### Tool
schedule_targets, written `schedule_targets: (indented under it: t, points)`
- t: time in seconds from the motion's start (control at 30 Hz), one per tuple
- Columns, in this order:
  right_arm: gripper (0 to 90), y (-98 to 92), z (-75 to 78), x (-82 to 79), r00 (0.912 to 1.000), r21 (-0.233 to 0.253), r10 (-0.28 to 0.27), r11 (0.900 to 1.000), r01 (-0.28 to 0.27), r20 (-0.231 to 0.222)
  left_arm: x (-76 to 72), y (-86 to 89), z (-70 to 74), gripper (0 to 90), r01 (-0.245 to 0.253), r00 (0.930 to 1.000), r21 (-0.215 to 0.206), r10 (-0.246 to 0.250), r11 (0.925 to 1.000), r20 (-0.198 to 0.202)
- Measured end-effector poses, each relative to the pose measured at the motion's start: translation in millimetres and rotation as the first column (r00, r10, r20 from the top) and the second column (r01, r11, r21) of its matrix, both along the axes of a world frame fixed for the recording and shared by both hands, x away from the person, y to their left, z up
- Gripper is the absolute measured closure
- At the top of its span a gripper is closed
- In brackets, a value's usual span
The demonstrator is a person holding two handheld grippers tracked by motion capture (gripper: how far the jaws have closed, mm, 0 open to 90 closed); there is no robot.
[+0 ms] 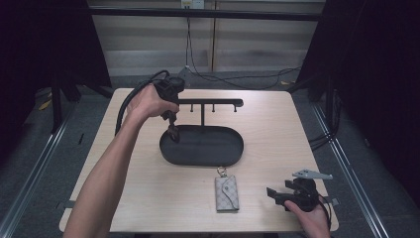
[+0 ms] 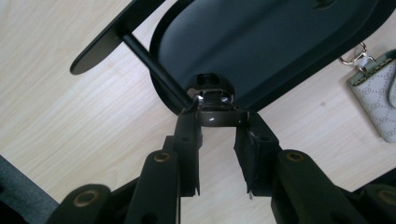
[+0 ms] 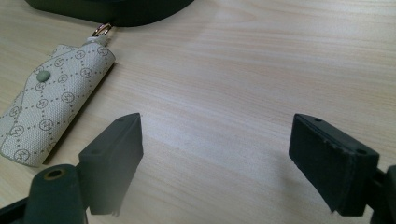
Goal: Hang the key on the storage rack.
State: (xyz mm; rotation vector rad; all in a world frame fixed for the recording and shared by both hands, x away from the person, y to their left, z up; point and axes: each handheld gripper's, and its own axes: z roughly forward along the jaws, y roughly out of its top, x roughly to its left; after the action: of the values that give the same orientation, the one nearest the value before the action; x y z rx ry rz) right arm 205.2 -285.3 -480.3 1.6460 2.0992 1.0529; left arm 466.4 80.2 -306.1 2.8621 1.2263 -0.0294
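1. The left gripper (image 1: 173, 133) pinches a small dark object (image 2: 220, 116), unclear what, at the black tray's (image 1: 218, 156) nine o'clock rim.
2. The right gripper (image 1: 278, 196) rests spread wide at five o'clock.
3. The key pouch (image 1: 227, 193) lies untouched at six o'clock, apparently still to be handled.

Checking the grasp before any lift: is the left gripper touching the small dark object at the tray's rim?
Touching. In the left gripper view, the left gripper has both jaws pressed against the small dark object, which bridges them at the black tray's rim.
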Motion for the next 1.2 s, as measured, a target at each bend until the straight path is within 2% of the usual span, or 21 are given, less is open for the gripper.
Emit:
schedule_targets:
  t: [0.1,0.17,0.27,0.57,0.8,0.9,0.97,1.0,1.2]
  points:
    - [17.4,0.5,-0.4,0.8,1.0000,-0.003,0.008,1.000,-0.008,0.002,-0.8,3.8,1.2,70.8,-0.004,1.0000,0.002,0.004,1.0000,0.001]
    - [17.4,0.9,-0.4,0.7,1.0000,-0.003,0.007,1.000,-0.007,0.002,-1.9,6.3,1.0,70.8,-0.013,0.9999,-0.016,0.013,0.9998,-0.008]
    - [17.4,1.0,-0.5,0.8,1.0000,-0.004,0.006,1.000,-0.006,0.001,-1.8,10.0,2.3,70.8,-0.008,0.9999,-0.019,0.007,0.9998,-0.011]
    - [17.4,1.3,-0.9,1.4,1.0000,-0.005,0.007,1.000,-0.007,-0.005,4.5,18.1,3.4,70.8,-0.049,0.9988,-0.017,0.049,0.9987,-0.006]
    - [17.4,0.7,-0.7,1.1,1.0000,-0.003,0.007,1.000,-0.007,0.000,10.3,15.6,0.7,70.8,-0.070,0.9976,-0.032,0.069,0.9971,-0.008]
    - [17.4,0.8,-0.6,1.1,1.0000,-0.003,0.007,1.000,-0.007,-0.002,12.0,12.5,0.0,70.8,-0.080,0.9968,-0.039,0.080,0.9960,0.002]
    - [17.4,0.7,-0.8,1.1,1.0000,-0.005,0.009,1.000,-0.009,0.001,13.1,10.0,-0.2,70.8,-0.065,0.9979,-0.039,0.065,0.9971,0.001]
    - [17.4,0.7,-0.8,1.1,1.0000,-0.004,0.009,1.000,-0.009,0.001,13.0,8.1,-0.5,70.8,-0.081,0.9966,-0.043,0.081,0.9958,0.011]
    - [17.4,1.2,-0.4,0.6,1.0000,-0.002,0.009,1.000,-0.009,-0.004,19.0,6.1,-6.3,70.8,-0.089,0.9958,-0.026,0.090,0.9957,0.019]
